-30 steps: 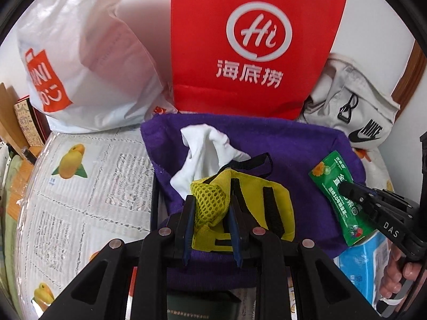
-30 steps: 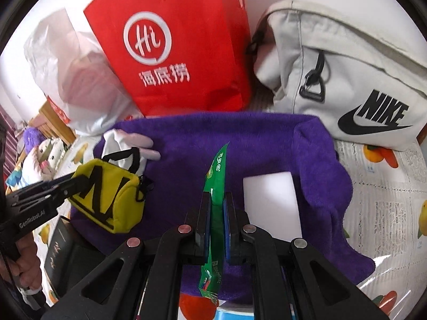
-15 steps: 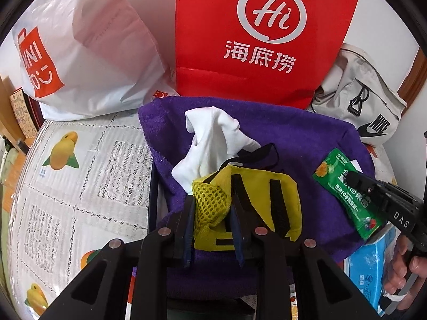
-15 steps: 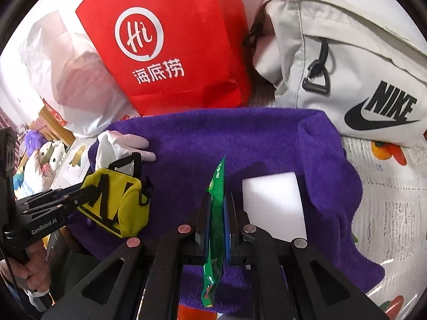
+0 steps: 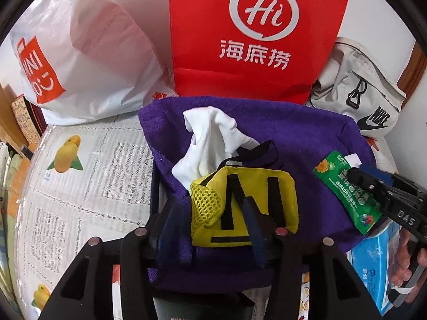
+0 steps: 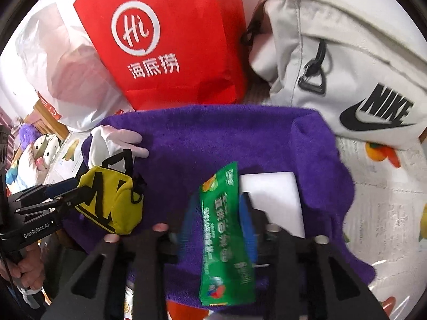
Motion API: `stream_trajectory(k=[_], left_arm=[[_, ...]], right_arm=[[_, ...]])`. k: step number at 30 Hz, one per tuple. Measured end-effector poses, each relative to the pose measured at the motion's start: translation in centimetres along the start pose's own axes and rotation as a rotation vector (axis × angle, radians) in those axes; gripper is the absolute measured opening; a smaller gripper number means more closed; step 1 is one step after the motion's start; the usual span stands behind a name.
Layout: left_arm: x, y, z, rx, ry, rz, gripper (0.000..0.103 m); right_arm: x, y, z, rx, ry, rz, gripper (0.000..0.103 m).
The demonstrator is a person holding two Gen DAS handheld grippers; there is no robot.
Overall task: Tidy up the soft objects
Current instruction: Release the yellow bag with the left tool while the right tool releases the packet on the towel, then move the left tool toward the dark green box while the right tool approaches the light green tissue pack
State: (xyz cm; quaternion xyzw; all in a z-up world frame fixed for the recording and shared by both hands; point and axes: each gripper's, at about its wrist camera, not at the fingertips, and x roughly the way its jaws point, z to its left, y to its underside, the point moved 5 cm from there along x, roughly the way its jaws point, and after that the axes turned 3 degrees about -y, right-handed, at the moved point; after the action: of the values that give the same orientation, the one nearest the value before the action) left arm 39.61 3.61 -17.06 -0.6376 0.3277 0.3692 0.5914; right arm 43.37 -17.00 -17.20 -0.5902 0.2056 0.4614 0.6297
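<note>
A yellow pouch with black straps lies on the purple towel, partly over a white glove. My left gripper straddles the pouch's mesh corner. Its jaws are opening, and the left pad stands clear of the fabric. In the right wrist view a green snack packet lies flat and loose between the fingers of my right gripper, whose jaws are opening too. A white foam block rests on the towel just right of the packet. The pouch also shows at the left.
A red paper bag, a white plastic bag and a grey Nike bag stand along the back wall. A blue tissue pack sits at the towel's right. The fruit-print tablecloth spreads to the left.
Both grippers' jaws have spread apart. The green packet turned from edge-on to flat between the right fingers. The yellow pouch is no longer pinched and sits on the towel.
</note>
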Motion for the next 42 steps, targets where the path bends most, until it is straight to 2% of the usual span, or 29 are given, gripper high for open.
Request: stream_trajectory(k=[2,4,10,14,21,26,29,36,39,42], left_arm=[[-0.7,0.0,0.2,-0.002,-0.011,-0.006,0.053],[-1.9,0.1,0.6,-0.002,-0.021,-0.023,0.054],[-6.3,0.7,2.2,-0.014,-0.035,-0.117,0.054],[-8.9,2.2,2.9,-0.031,-0.020,-0.116,0.054],[-12.3,6.3,3.2,-0.035,0.010,-0.109,0.054],[-13.6,9.5,3.5,-0.042,0.025,-0.106,0.054],[-13.6,11.0,4.2,-0.046,0.026,-0.094,0.054],[-13.1,13.9,7.0,-0.075,0.044,-0.067,0.054],[-12.8,14.6,7.9,-0.080,0.054,-0.063,0.054],[-12.6,15.0,8.5,-0.084,0.073,-0.063,0.054]], right_arm=[[-1.4,-0.2,0.0,-0.015,0.026,-0.045,0.061],[-2.6,-0.3,0.1,-0.018,0.035,-0.083,0.066],[-6.6,1.3,0.7,0.012,0.026,-0.156,0.066],[-10.2,4.0,2.4,-0.020,0.051,-0.189,0.066],[-14.3,10.9,7.2,-0.133,0.015,-0.175,0.067],[-12.9,15.3,9.6,-0.162,0.014,-0.098,0.066],[-11.1,16.5,10.8,-0.184,0.001,-0.055,0.066],[-6.7,17.1,12.2,-0.234,0.029,0.044,0.058],[-4.7,17.1,12.3,-0.250,0.072,0.095,0.055],[-2.8,17.1,12.2,-0.250,0.090,0.154,0.045]])
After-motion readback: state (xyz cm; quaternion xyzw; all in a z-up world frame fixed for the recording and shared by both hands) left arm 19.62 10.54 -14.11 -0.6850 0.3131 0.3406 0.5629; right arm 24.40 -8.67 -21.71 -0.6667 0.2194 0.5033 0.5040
